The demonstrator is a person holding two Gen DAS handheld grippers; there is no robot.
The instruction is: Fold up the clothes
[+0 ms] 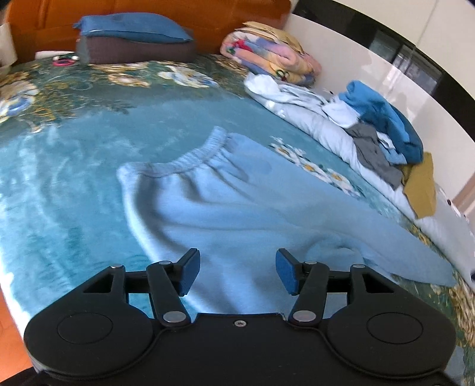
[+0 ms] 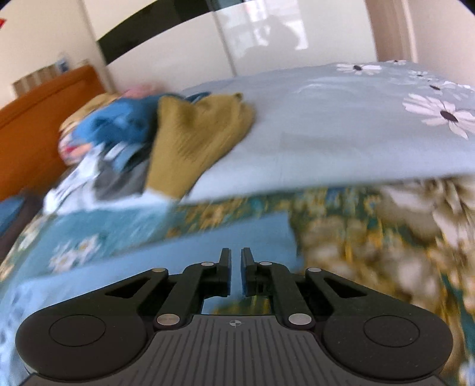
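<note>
Spread across the bed, a teal floral blanket (image 1: 74, 166) forms the working surface, and we take it as our landmark. On its middle lies a pair of light blue sweatpants (image 1: 237, 202), laid flat with the elastic waistband (image 1: 190, 157) toward the orange headboard (image 1: 166, 14) and one leg running out toward the blanket's right side. In the left wrist view, we find the left gripper (image 1: 237, 271) low over the lower part of the sweatpants, its blue-padded jaws standing wide apart with nothing between them. In the right wrist view, which is heavily blurred, we see the right gripper (image 2: 236, 274) over a strip of the same light blue cloth near the blanket's patterned border; its jaws are nearly together with a narrow gap left, and we cannot tell whether any fabric is caught in them.

Along the blanket's right edge we note a pale blue daisy-print quilt (image 2: 341, 127), carrying a loose pile of clothes: a mustard garment (image 2: 193, 139), a bright blue garment (image 1: 383, 118) and a grey one (image 1: 374, 154). At the head of the blanket sit a blue pillow (image 1: 133, 28) on a brown cushion (image 1: 136, 50), and a folded multicoloured blanket (image 1: 267, 56).
</note>
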